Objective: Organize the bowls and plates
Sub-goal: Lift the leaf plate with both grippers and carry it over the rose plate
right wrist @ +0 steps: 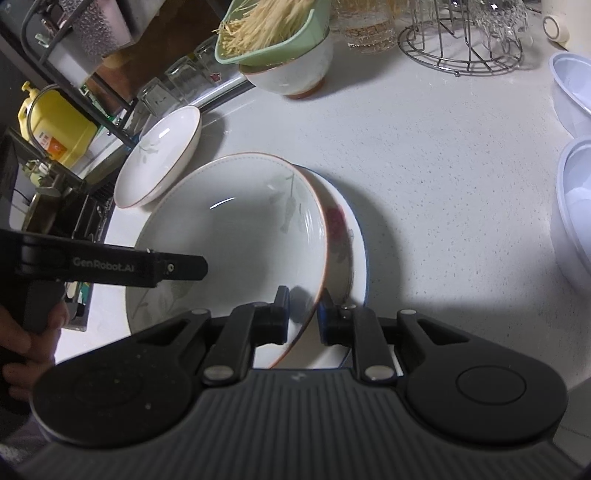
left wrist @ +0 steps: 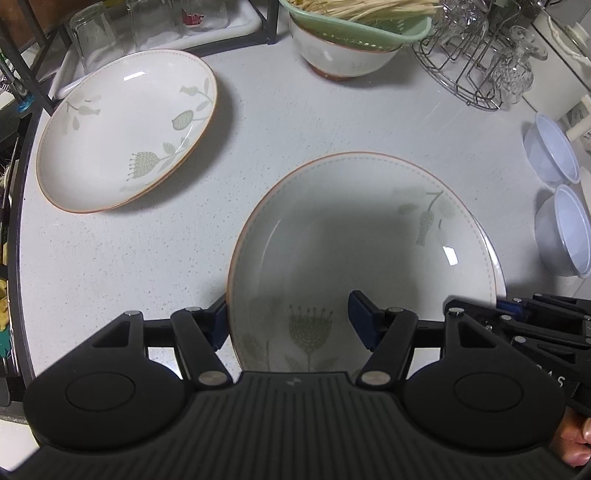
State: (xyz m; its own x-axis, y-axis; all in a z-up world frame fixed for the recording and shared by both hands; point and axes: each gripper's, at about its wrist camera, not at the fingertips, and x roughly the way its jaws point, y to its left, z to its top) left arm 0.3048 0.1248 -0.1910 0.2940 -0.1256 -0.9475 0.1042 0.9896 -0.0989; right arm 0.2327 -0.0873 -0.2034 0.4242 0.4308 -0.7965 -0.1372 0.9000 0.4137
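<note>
Here, in the left wrist view, the left gripper (left wrist: 291, 319) points steeply down over a speckled white countertop (left wrist: 295, 122). Its jaws stand spread, one finger outside the near left rim of a leaf-patterned plate (left wrist: 354, 240) and the other over the plate's inside, so the rim lies between them; neither pad seems to press on it. Part of the right gripper shows at the right edge. A second leaf-patterned plate (left wrist: 125, 129) lies well apart to the upper left, seemingly on top of another like it. At the back stands a white ceramic bowl (left wrist: 340, 59) with a green colander (left wrist: 354, 26) of pale noodles in it, beside a wire glass rack (left wrist: 469, 66). Two pale plastic bowls (left wrist: 557, 184) sit at the right edge.

In the right wrist view, the right gripper (right wrist: 303, 314) has its jaws pressed nearly together, pinching the near right rim of the same leaf-patterned plate (right wrist: 229, 236). That plate is tilted, its right side raised off a blue-rimmed plate with a red flower (right wrist: 341, 236) that lies flat beneath it. The left gripper (right wrist: 184, 267) reaches in from the left over the plate's far side, a hand (right wrist: 22, 332) around its handle. A yellow bottle (right wrist: 55, 125) stands at the far left.

Judging by this, the step in hand is lifting the leaf plate off the flowered one to sort it with its match. The next move likely calls for the left jaws to close on the rim, then both hands lifting evenly so the tilted plate does not slide or knock the one below.
</note>
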